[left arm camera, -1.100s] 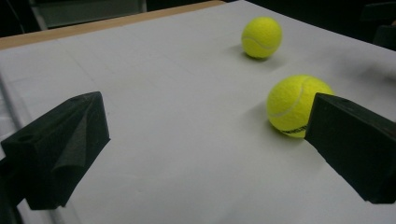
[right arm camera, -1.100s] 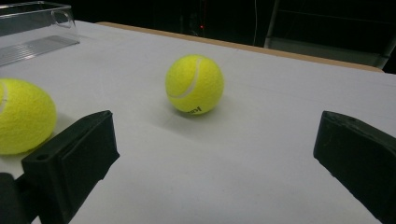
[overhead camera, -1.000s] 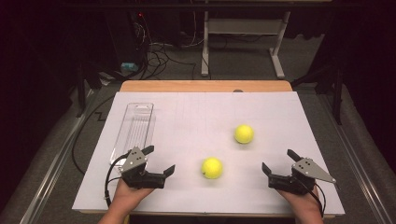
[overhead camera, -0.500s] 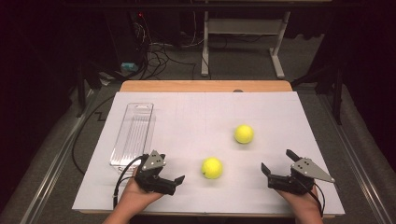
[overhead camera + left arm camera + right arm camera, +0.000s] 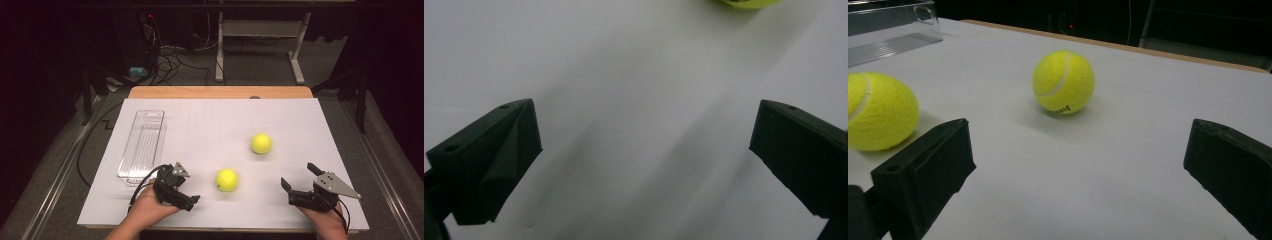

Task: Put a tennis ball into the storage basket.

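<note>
White sheet covers a wooden table; dark room beyond, with tangled cables and a white stand on the floor. Clear plastic tray lies at the sheet's left side. Near tennis ball sits between the two tools; far tennis ball sits well apart, unobstructed. Left gripper close to the near ball, jaws wide apart, nothing held. Right gripper likewise spread, empty.
</note>
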Action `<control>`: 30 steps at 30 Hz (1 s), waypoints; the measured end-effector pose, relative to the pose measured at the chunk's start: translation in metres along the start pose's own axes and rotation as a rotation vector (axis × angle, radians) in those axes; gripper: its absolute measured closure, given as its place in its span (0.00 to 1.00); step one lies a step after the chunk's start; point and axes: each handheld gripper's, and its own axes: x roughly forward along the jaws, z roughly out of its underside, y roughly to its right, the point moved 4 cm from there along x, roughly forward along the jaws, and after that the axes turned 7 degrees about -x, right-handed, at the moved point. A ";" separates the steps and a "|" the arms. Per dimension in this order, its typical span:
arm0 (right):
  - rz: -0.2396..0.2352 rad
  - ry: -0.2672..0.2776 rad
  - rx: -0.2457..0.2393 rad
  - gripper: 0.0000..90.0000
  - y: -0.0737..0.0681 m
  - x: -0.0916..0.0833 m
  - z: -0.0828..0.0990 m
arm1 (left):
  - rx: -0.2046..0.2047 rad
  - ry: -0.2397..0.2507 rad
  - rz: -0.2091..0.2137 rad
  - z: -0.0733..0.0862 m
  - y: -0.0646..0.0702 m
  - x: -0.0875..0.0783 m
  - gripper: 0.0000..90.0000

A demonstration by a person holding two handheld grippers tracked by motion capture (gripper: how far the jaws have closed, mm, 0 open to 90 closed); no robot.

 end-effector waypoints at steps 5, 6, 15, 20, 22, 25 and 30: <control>0.000 -0.001 -0.002 0.00 0.000 -0.001 0.000 | 0.011 -0.070 -0.001 -0.007 -0.001 -0.001 0.01; 0.000 -0.001 -0.002 0.00 0.000 -0.001 0.000 | 0.011 -0.070 -0.001 -0.007 -0.001 -0.001 0.01; -0.009 -0.006 -0.010 0.00 -0.003 -0.001 0.000 | 0.038 -0.200 -0.010 -0.016 -0.002 -0.003 0.02; -0.012 -0.007 -0.010 0.00 -0.003 -0.001 0.001 | 0.045 -0.249 -0.016 -0.018 -0.002 -0.004 0.02; -0.018 -0.009 -0.008 0.00 -0.004 0.000 0.001 | 0.056 -0.273 -0.024 -0.019 -0.002 -0.004 0.02; -0.018 -0.010 -0.013 0.00 -0.004 0.000 0.001 | 0.061 -0.304 -0.023 -0.021 -0.002 -0.007 0.02; -0.023 -0.012 -0.013 0.00 -0.005 0.000 0.001 | 0.065 -0.345 -0.017 -0.024 -0.002 -0.010 0.02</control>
